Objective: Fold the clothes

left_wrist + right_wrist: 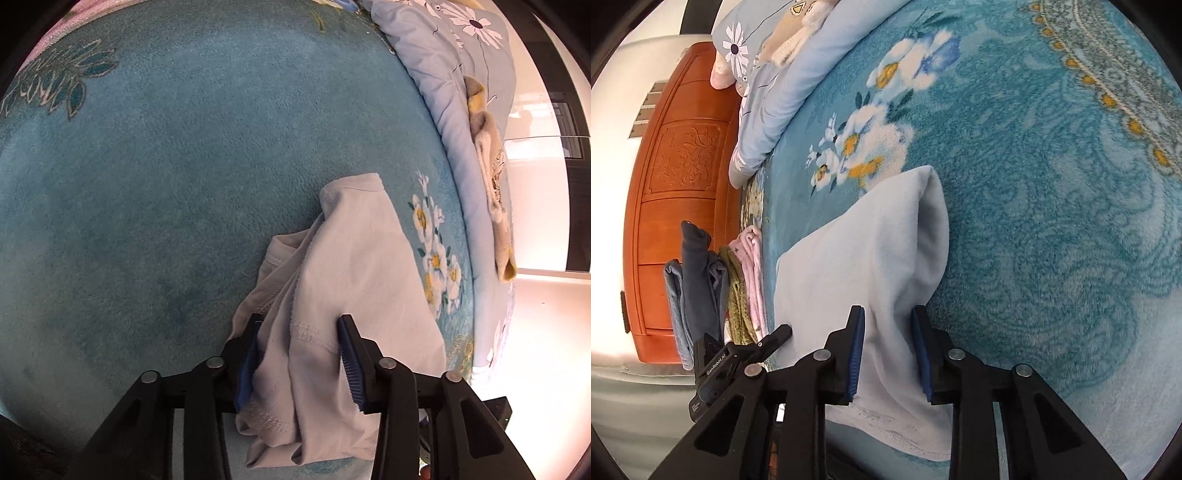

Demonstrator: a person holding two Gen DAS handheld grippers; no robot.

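Fabric fills the left gripper [301,360] in the left wrist view: its two blue pads [352,363] stand partly apart with bunched folds of one pale garment [354,266] between them, each pad touching cloth. The garment lies crumpled on a teal blanket [166,166], beside one folded floral quilt [443,74].

From the right wrist, the right gripper [888,354] likewise has its jaws partly apart, closed around a ridge of the same pale garment [849,258]. One stack of folded clothes [713,288] sits at the blanket's edge, before one wooden cabinet [676,166].
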